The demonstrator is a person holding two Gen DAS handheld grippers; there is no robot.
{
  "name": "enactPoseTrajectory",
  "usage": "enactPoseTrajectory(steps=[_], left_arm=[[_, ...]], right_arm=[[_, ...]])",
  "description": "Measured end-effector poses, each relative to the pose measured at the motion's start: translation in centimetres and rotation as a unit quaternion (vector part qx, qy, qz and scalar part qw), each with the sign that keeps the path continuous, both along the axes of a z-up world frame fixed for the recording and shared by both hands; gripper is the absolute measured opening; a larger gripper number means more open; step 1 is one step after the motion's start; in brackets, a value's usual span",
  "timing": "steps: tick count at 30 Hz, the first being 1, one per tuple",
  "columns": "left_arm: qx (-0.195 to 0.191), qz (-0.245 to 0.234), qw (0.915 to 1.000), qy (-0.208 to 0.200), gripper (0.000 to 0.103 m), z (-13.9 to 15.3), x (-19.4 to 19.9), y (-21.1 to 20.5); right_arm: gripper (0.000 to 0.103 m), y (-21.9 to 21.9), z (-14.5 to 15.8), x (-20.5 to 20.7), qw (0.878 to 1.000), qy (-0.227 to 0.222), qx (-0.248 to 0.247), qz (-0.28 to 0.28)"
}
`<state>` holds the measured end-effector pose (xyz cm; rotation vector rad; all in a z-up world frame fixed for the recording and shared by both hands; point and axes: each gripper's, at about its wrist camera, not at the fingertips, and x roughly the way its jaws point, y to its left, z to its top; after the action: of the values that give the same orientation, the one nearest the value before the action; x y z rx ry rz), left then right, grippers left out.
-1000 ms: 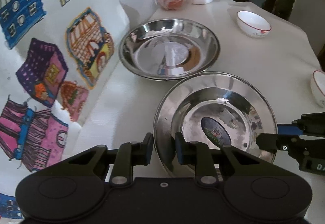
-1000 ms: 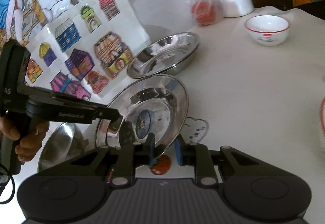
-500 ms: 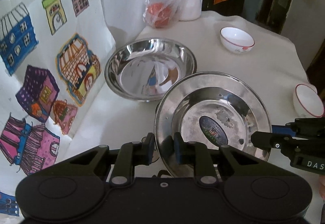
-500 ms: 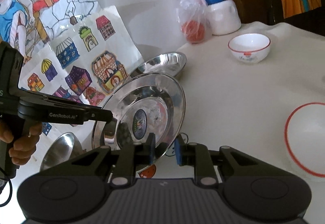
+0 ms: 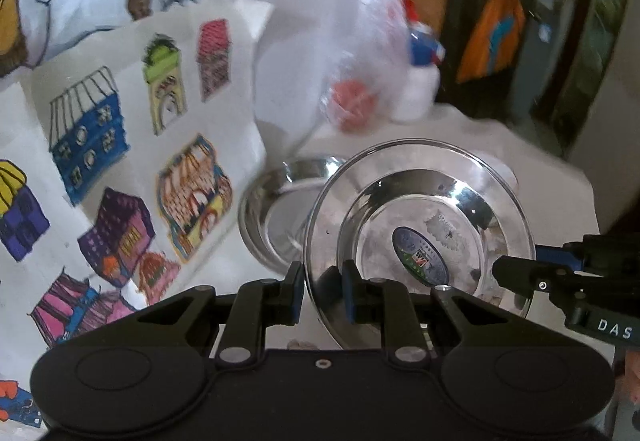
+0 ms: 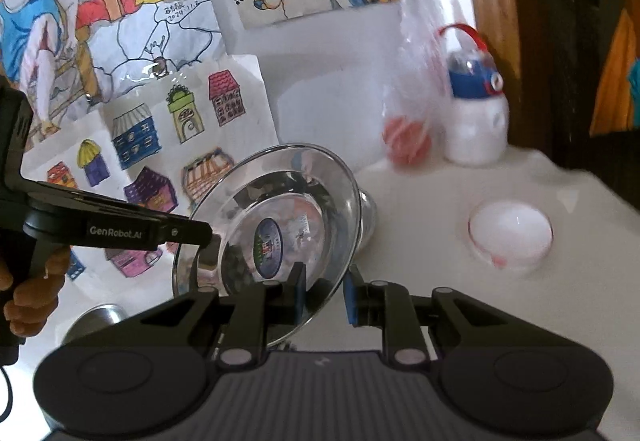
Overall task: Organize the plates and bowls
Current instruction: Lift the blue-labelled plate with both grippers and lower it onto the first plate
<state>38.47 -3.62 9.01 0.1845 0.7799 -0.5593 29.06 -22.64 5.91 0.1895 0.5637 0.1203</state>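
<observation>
A steel plate [image 5: 460, 201] with an oval sticker in its middle hangs tilted above the white table. My left gripper [image 5: 322, 291] is shut on its near rim in the left wrist view. The right gripper [image 5: 516, 273] pinches the opposite rim at the right of that view. In the right wrist view the same plate [image 6: 288, 185] stands steeply tilted, with my right gripper [image 6: 325, 295] shut on its lower rim and the left gripper [image 6: 210, 237] clamped on its left edge. A second steel plate [image 5: 272, 209] lies on the table behind it. A white red-rimmed bowl [image 6: 510, 233] sits to the right.
A clear plastic bag holding something red [image 6: 408, 141] and a white bottle with a blue cap [image 6: 476, 129] stand at the table's back. Drawings of houses [image 5: 100, 145] lean along the left side. Another steel dish [image 6: 96, 317] shows at lower left. A hand [image 6: 28, 301] grips the left tool.
Both grippers have risen with the sticker plate, which left the table and now tilts up, covering part of the second plate. The table objects sit lower and farther in view.
</observation>
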Motion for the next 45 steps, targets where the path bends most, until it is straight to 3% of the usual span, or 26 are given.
enactPoseTrajectory(steps=[11, 21, 45], left_arm=[[-0.026, 0.072, 0.9968, 0.023, 0.022, -1.6, 5.2, 0.2], [-0.024, 0.117, 0.9921, 0.038, 0.022, -3.8, 8.0, -0.6], [0.019, 0.147, 0.9876, 0.053, 0.023, -5.7, 10.7, -3.4]], right_arm=[[0.022, 1.3, -0.7, 6.3, 0.999, 0.012, -0.034, 0.028], [0.022, 0.9, -2.2, 8.8, 0.998, 0.025, -0.039, 0.033], [0.024, 0.7, -4.1, 11.6, 0.997, 0.067, -0.025, 0.035]])
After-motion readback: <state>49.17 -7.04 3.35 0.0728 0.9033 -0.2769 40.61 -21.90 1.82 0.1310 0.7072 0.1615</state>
